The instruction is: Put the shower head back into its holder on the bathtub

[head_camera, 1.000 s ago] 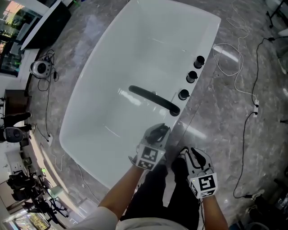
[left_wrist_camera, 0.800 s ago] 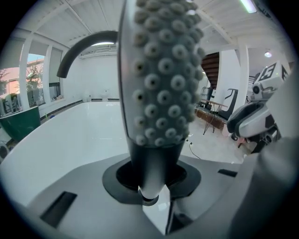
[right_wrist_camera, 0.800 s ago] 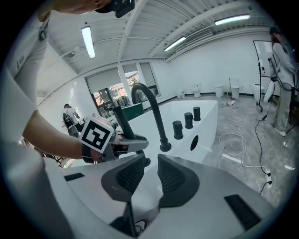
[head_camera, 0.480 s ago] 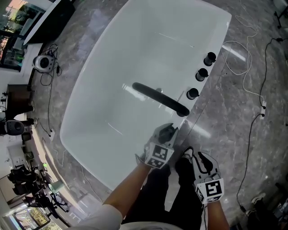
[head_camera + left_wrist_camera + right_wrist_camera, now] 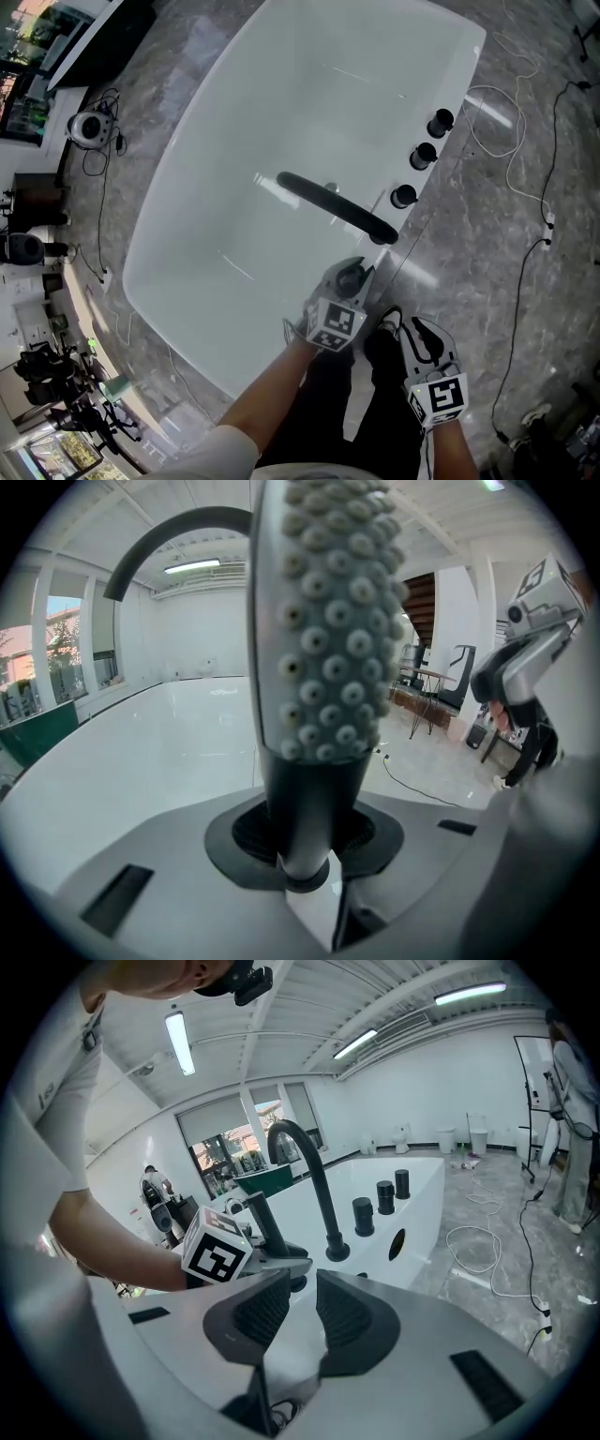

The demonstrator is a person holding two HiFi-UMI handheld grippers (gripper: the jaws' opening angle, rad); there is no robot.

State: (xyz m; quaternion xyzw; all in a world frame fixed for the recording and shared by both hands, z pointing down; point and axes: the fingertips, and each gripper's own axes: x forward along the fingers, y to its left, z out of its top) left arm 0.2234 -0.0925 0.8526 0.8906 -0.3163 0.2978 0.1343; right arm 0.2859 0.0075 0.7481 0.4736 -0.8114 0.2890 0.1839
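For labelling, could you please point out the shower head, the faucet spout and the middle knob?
shower head (image 5: pixel 337 621), left gripper view, nozzle face.
faucet spout (image 5: pixel 333 206), head view, middle of its arm.
middle knob (image 5: pixel 422 156), head view, its top.

Bright, even light comes from ceiling strip lamps; soft glare lies on the bathtub and floor; both gripper views curve at the edges.

From where I stand, the bathtub is wide and bare to the left of the black spout, which arches over the basin from the right-hand rim; beyond its foot three black knobs crowd that rim in a row; white cables loop across the floor alongside.
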